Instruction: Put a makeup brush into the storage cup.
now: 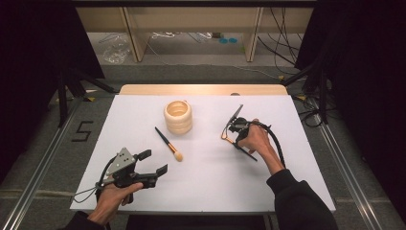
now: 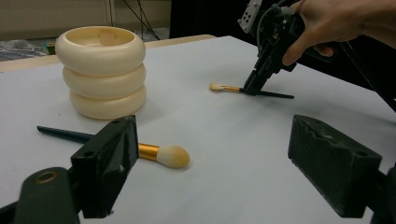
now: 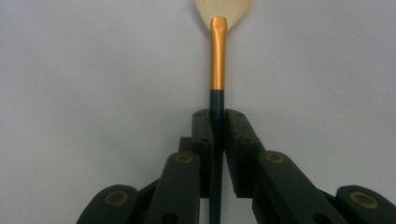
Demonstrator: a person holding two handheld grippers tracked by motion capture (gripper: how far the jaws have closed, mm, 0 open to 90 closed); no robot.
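A cream holder (image 1: pixel 178 116) (image 2: pixel 103 70), shaped like three stacked rings, stands upright at the table's far middle. A large brush (image 1: pixel 168 143) (image 2: pixel 161 154) with a dark handle, gold ferrule and cream bristles lies flat in front of it. My left gripper (image 1: pixel 155 161) (image 2: pixel 219 156) stands open near the front left with nothing between its jaws, its jaws facing that brush. My right gripper (image 1: pixel 237 142) (image 2: pixel 254 86) (image 3: pixel 217 122) is shut on the dark handle of a small brush (image 1: pixel 226 138) (image 2: pixel 223 87) (image 3: pixel 217 56), right of the holder. That brush's bristle tip rests on the table.
The white tabletop (image 1: pixel 210 182) has a wooden strip (image 1: pixel 201 89) along its far edge. Beyond it are shelf legs, cables (image 1: pixel 282 52) and a plastic bag (image 1: pixel 116 50) on the floor. A "5" mark (image 1: pixel 82 131) is on the floor at left.
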